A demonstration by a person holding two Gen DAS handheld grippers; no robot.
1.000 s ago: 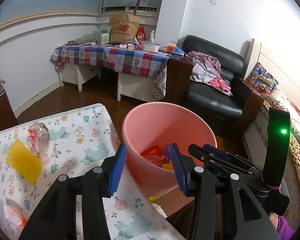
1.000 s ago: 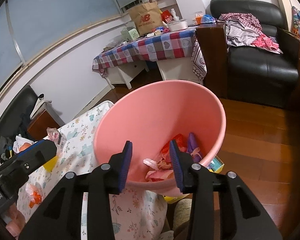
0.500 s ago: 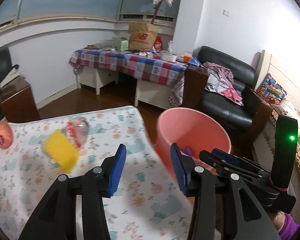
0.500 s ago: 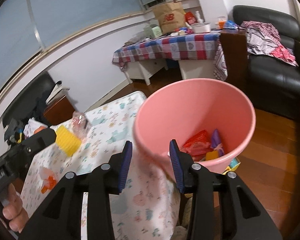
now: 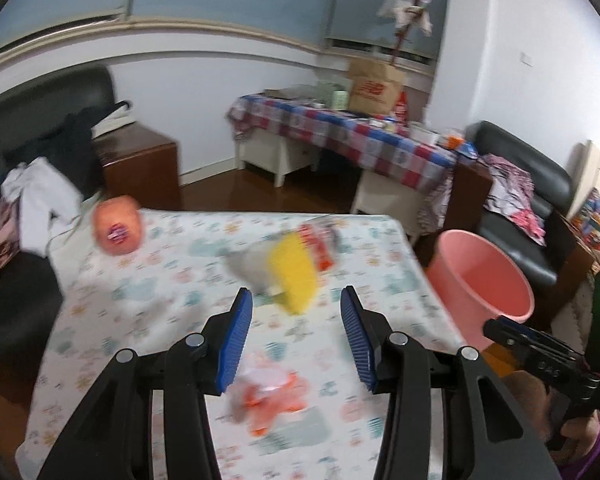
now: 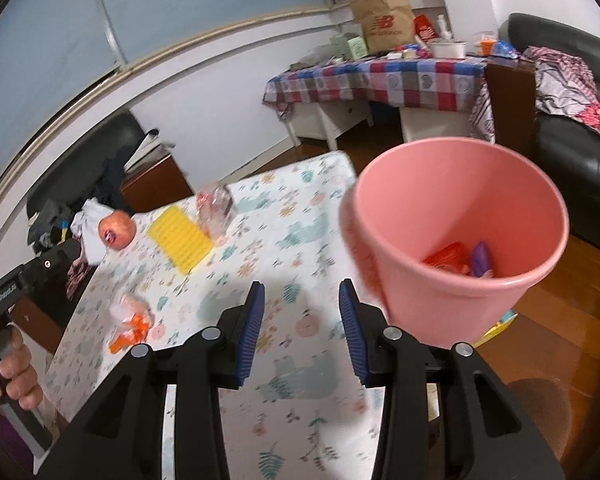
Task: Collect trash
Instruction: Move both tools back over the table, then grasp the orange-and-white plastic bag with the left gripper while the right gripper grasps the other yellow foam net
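The left gripper (image 5: 296, 336) hangs over the patterned tablecloth (image 5: 148, 304) with its blue pads spread apart and nothing between them. Just below and ahead of its fingertips lies a crumpled clear wrapper with orange print (image 5: 268, 396), blurred in the left wrist view. Further ahead, almost in line with the gap between the jaws, sits a yellow ridged sponge-like piece (image 5: 294, 276), with a clear-and-red plastic wrapper (image 5: 320, 246) just behind it. Beyond, off to the gripper's left, an orange-pink round fruit (image 5: 118, 224) rests near the far edge of the cloth.

The right gripper (image 6: 300, 328) also stands with jaws parted and empty, above the cloth's near part. Immediately to its right and slightly ahead is the pink bin (image 6: 452, 248), beside the table's edge, with red and purple wrappers in its bottom. To its left a hand (image 6: 14, 376) grips the other tool's handle. Far behind stands a checkered-cloth table (image 6: 380, 76) and a black sofa (image 6: 580, 152).
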